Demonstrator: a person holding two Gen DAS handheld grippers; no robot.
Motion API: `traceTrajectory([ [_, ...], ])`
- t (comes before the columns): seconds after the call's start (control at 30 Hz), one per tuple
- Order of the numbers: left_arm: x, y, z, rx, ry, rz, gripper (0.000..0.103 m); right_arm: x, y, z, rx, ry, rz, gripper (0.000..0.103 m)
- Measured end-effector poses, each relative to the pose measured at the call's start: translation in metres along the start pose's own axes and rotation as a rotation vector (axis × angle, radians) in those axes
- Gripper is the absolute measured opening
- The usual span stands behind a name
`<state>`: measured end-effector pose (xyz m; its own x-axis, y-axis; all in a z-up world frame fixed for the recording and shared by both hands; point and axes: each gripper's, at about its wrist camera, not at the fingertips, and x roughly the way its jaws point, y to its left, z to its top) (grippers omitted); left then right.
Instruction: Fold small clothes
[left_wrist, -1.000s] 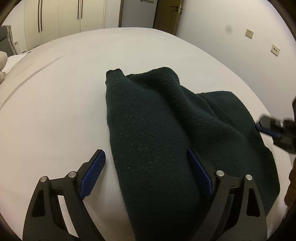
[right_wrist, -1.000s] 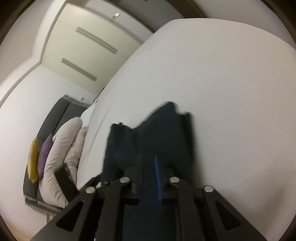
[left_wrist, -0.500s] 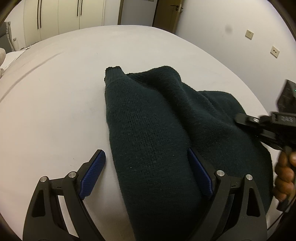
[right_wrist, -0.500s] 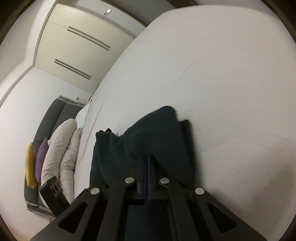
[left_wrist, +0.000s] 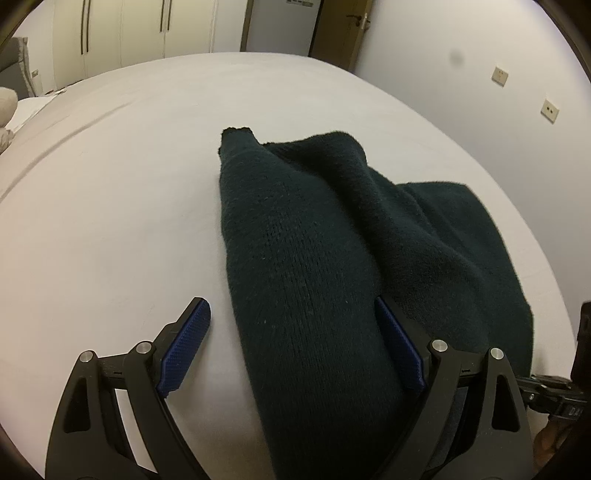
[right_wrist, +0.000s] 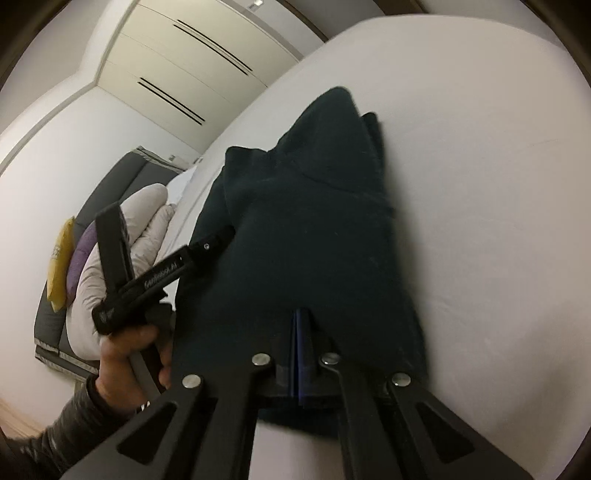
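A dark green knitted garment (left_wrist: 325, 258) lies partly folded on a white bed (left_wrist: 110, 206). My left gripper (left_wrist: 291, 328) is open and low over the garment's near end, one blue pad on the sheet, the other against the knit. In the right wrist view the garment (right_wrist: 314, 229) lies bunched ahead. My right gripper (right_wrist: 301, 328) is shut, its blue pads together at the garment's near edge; whether cloth is pinched between them is hard to tell. The left gripper's body (right_wrist: 162, 273) and the hand holding it show at left.
White wardrobe doors (left_wrist: 122, 33) and a brown door (left_wrist: 343, 29) stand beyond the bed. A wall with sockets (left_wrist: 524, 92) runs along the right. Pillows (right_wrist: 110, 258) and a grey headboard (right_wrist: 92, 206) are at the bed's head.
My right gripper closed and pulled back toward the garment's near right edge, dropping out of the left view's middle. The left gripper stayed open in place.
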<state>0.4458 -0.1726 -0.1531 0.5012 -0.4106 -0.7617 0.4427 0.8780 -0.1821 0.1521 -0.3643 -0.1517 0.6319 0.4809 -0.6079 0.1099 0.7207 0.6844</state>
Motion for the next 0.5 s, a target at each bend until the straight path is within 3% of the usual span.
traceTrajectory([
  [0.03,-0.006,0.001,-0.002,-0.005,-0.009,-0.004,0.09,-0.006,0.0,-0.003,0.005,-0.001,-0.01,0.002],
  [0.07,-0.016,0.003,-0.003,-0.008,-0.026,-0.001,0.09,-0.017,0.0,-0.005,0.005,-0.001,-0.024,0.011],
  [0.1,-0.028,0.005,-0.005,-0.009,-0.052,0.007,0.09,-0.03,0.003,-0.007,0.001,-0.01,-0.01,0.03],
  [0.13,-0.044,0.01,-0.008,-0.017,-0.096,0.02,0.09,-0.045,0.002,-0.007,-0.003,-0.031,0.007,0.041],
  [0.17,-0.053,0.015,-0.01,-0.032,-0.121,0.022,0.091,-0.061,0.001,-0.006,-0.009,-0.075,0.013,0.064],
  [0.2,-0.06,0.021,-0.012,-0.055,-0.133,0.018,0.092,-0.074,-0.001,-0.003,-0.004,-0.119,0.001,0.079],
  [0.27,-0.069,0.04,-0.012,-0.126,-0.126,-0.027,0.093,-0.086,-0.009,0.012,0.036,-0.166,-0.008,0.082],
  [0.33,-0.068,0.056,-0.012,-0.196,-0.094,-0.075,0.096,-0.08,-0.015,0.03,0.07,-0.157,-0.007,0.082],
  [0.43,-0.057,0.067,-0.016,-0.292,0.012,-0.183,0.097,-0.055,-0.028,0.054,0.122,-0.078,0.038,0.082],
  [0.5,-0.045,0.062,-0.018,-0.292,0.065,-0.222,0.097,-0.032,-0.041,0.068,0.176,-0.026,0.003,0.081],
])
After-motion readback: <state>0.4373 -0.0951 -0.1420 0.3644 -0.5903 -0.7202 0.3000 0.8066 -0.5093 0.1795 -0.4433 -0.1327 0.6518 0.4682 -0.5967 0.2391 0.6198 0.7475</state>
